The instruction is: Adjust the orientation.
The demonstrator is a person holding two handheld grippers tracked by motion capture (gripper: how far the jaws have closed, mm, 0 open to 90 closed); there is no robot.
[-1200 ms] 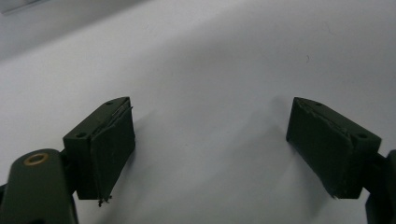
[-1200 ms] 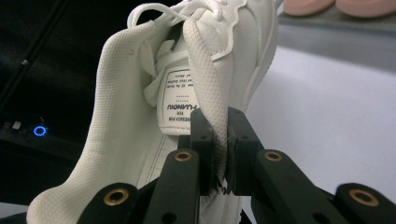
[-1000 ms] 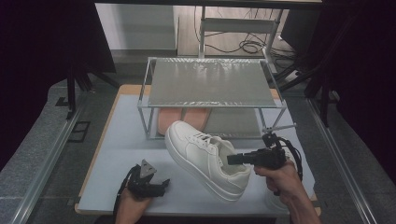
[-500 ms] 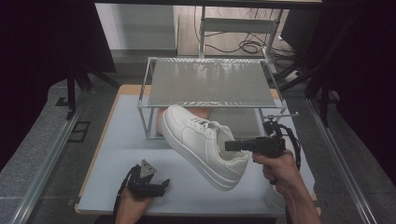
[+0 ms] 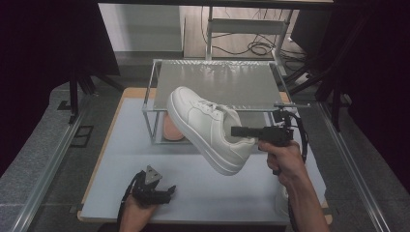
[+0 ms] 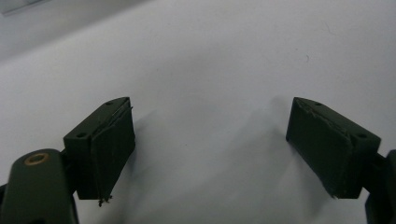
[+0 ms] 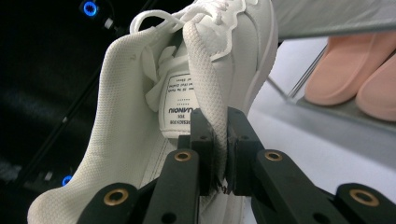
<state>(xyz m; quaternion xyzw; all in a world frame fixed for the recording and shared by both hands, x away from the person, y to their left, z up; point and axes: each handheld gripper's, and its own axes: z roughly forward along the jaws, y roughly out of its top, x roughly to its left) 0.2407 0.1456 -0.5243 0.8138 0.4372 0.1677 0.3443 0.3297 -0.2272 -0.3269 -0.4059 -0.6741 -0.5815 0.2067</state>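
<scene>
Far on the light table point(image 5: 111, 159): a metal shoe rack point(image 5: 215, 82), what looks like a pink shoe point(image 5: 172, 129) beneath. In midair, near the rack's front: white sneaker point(image 5: 208, 126), collar pinched by right gripper point(image 5: 238, 131). Near left: left gripper point(image 5: 167, 194), jaws wide apart, holding nothing.

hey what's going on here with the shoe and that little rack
A person's right gripper is clamped on the collar of a white sneaker and holds it in the air in front of a small metal rack. Pink shoes sit on the rack's lower level. The left gripper rests open over the table, holding nothing.
</scene>
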